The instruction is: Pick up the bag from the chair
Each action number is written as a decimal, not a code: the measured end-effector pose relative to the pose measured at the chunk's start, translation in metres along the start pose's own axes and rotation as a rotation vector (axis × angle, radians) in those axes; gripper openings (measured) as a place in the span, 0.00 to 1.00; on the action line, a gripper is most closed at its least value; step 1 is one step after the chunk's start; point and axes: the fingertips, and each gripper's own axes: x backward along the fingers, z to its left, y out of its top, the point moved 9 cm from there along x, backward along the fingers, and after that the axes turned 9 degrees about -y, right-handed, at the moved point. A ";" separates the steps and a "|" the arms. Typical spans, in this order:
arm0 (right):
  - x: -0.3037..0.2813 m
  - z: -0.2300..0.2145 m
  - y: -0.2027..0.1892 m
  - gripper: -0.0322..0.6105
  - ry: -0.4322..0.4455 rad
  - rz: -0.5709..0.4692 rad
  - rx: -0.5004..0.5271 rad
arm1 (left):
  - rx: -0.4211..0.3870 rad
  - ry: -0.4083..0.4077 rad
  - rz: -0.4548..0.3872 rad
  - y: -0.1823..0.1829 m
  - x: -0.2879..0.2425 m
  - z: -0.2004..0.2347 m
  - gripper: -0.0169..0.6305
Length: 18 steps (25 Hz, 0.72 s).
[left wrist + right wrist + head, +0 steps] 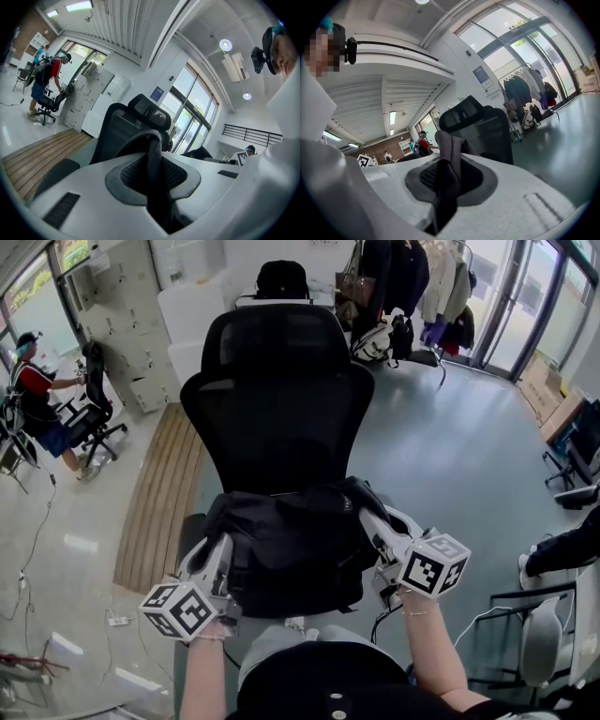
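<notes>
Head view first: bag (286,549) is lying on the seat of the black chair (277,399), slumped between the two grippers. The left gripper (223,542) is biting in at the bag's left flank and the right gripper (364,514) at its right shoulder. Whether the bag is hanging free or resting on the seat is not showing from here.

Left gripper view: the jaws are pressing together on a narrow black strap (152,150), which is rising in a loop just beyond the fingertips, with the chair back standing further out past it. Only the strap is sitting between the pads, not the body of the bag.

Right gripper view: these jaws are likewise clamping a thick fold of dark fabric (449,157) that is bulging up past the fingertips, with the chair back well beyond them.

Risk, as a judgement: both grips are catching thin, soft parts, so as the weight is coming onto them the strap could be sliding through the left pads. The bag would then be dropping on that side and swinging from the right hold alone. Uneven raising of the two hands would be causing the same tilt. The bag is also sitting close under the backrest — pulling it straight up could be snagging loose fabric there and dragging against the fingers.
</notes>
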 end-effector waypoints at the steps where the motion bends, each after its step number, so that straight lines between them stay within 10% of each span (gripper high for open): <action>1: -0.001 0.000 0.000 0.12 0.001 0.000 0.001 | -0.001 0.000 0.000 0.000 0.000 0.000 0.16; 18: -0.001 0.000 0.000 0.12 0.004 0.003 0.001 | -0.005 0.001 0.010 0.002 -0.004 -0.003 0.16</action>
